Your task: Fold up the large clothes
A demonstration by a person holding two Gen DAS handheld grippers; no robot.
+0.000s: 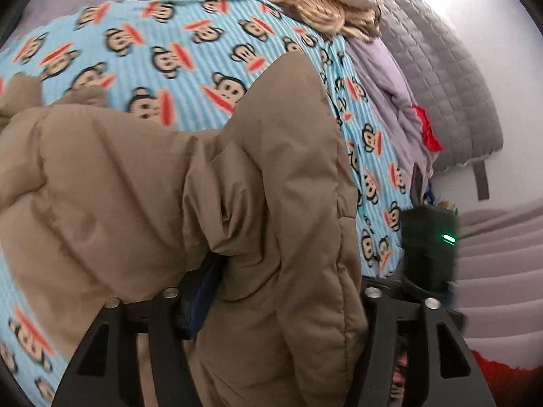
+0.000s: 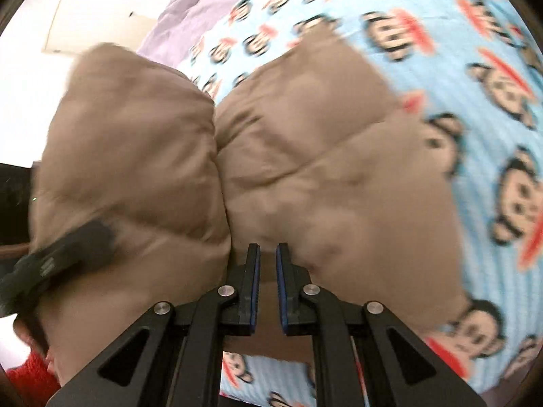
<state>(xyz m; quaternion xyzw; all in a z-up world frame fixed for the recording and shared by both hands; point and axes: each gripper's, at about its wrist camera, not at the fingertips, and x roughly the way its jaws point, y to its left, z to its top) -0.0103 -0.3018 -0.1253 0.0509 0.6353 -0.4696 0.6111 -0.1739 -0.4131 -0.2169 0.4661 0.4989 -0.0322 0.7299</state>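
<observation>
A puffy brown jacket (image 1: 163,183) lies bunched on a bed covered by a blue monkey-print sheet (image 1: 163,34), one padded fold rising toward the left wrist camera. The left tool (image 1: 271,291) stands wide, its arms apart on either side of that fold; the jacket hides its fingertips, so whether the pads touch the cloth cannot be told. The right tool (image 2: 268,254) is nearly shut, its blue-lined pads close together with a narrow gap, pressed in at the jacket's edge (image 2: 305,169) where two quilted halves meet; a thin layer of cloth seems pinched there, though blur makes that uncertain. In the right view the left tool (image 2: 61,251) shows as a dark blurred arm across the jacket's left half. Around the bed: a lilac blanket (image 1: 390,78) beside the sheet, a pile of beige knitwear (image 1: 322,3) at the far end, a grey quilted cover (image 1: 448,78), a red scrap (image 1: 427,129), and a red sleeve (image 2: 30,380) low in the right view.
</observation>
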